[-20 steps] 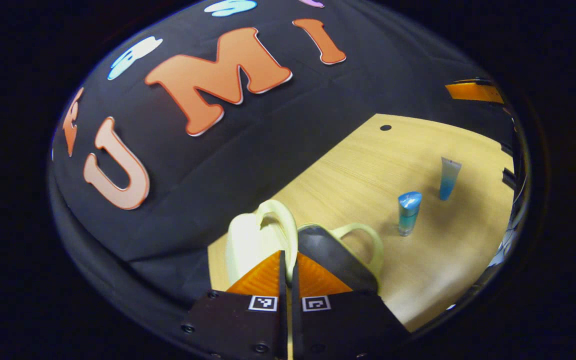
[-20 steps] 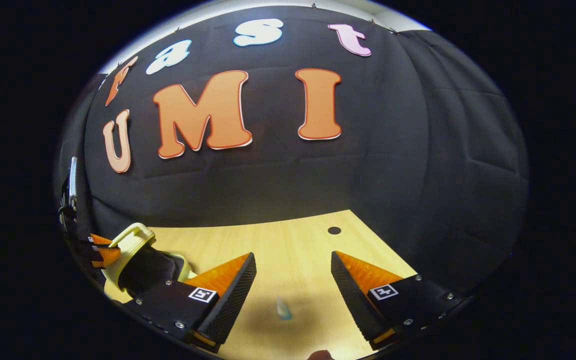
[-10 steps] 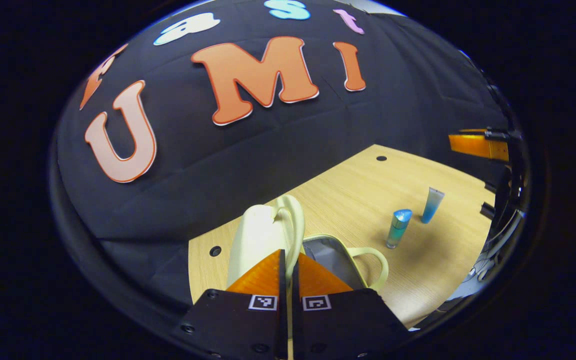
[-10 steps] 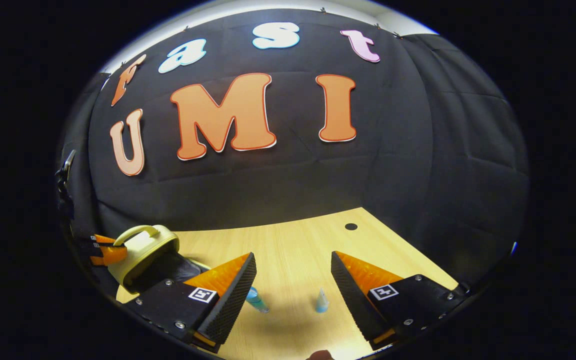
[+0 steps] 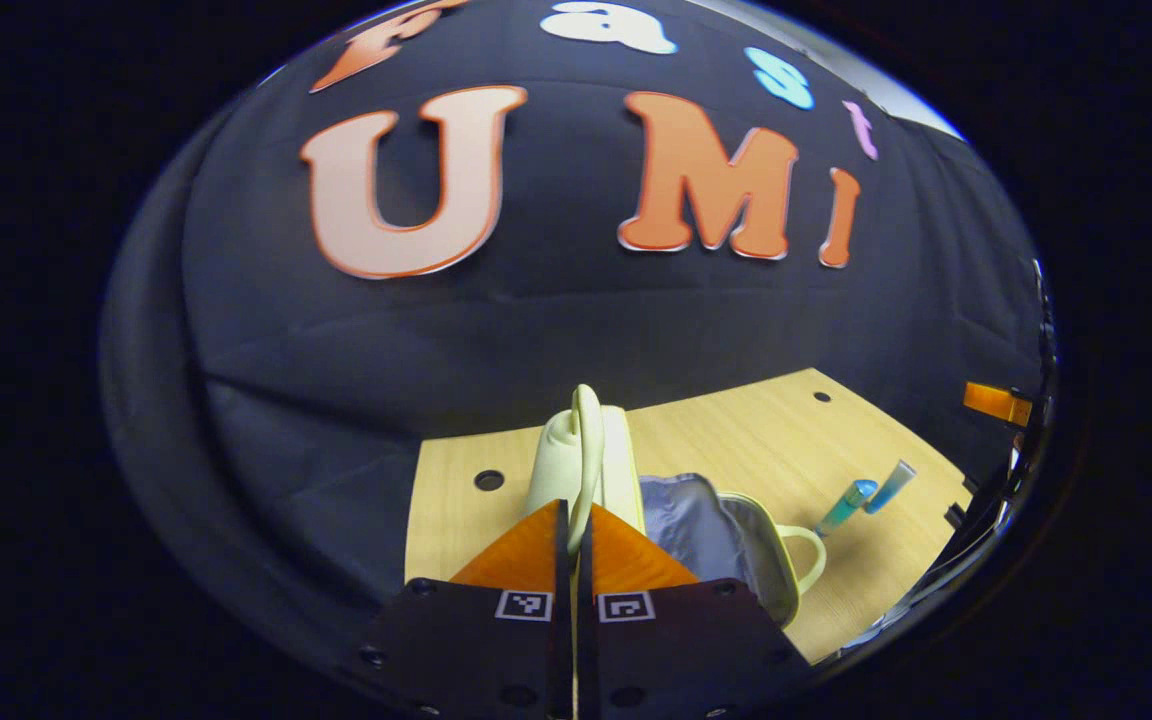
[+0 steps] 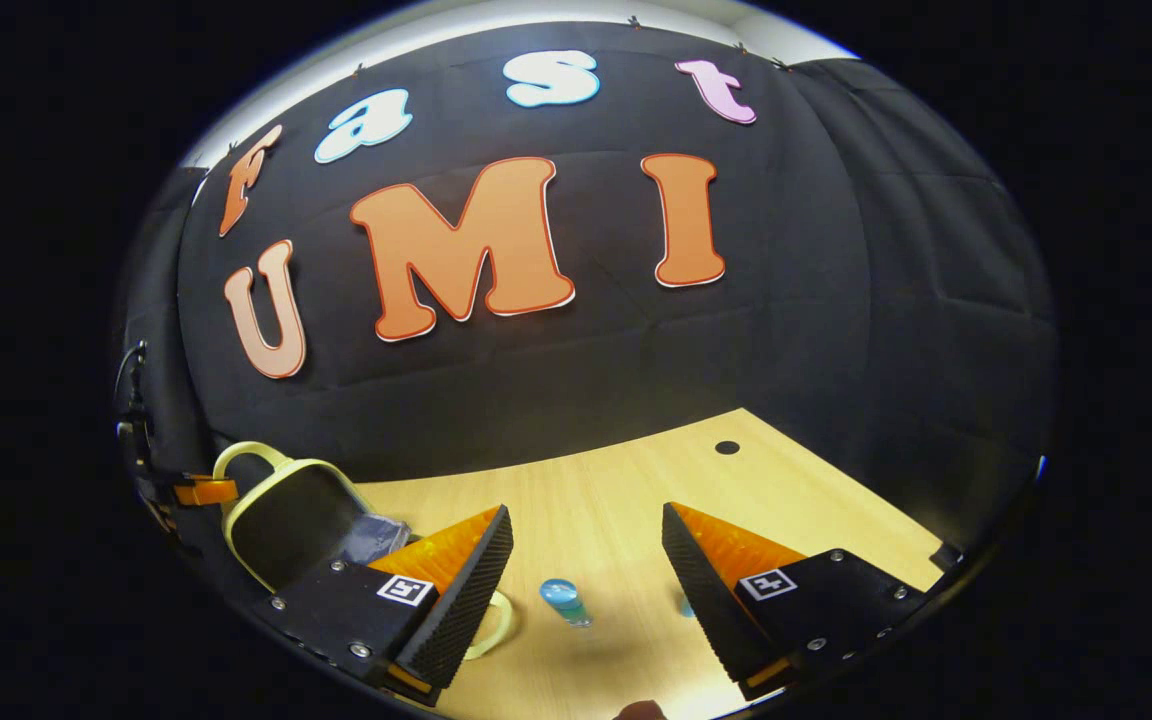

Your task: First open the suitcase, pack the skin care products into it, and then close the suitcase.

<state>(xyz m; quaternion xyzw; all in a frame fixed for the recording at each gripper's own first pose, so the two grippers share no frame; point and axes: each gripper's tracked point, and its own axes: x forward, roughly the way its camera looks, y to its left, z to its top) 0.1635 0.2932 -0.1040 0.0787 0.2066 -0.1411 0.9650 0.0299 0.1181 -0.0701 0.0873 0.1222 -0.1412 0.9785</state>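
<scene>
My left gripper [image 5: 574,520] stays clamped on the suitcase [image 5: 726,535] lid handle [image 5: 584,450]; the lid has swung fully upright near the table's [image 5: 736,430] back-left corner. Right gripper [image 6: 586,560] hangs open above the standing tubes [image 6: 564,600]. Packing comes next.

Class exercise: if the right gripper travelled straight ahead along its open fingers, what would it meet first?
Probably the blue-capped bottle, standing on the table between the right gripper's open fingers. Depth is unclear; if it passes above the bottle, the black cloth wall comes next.
</scene>
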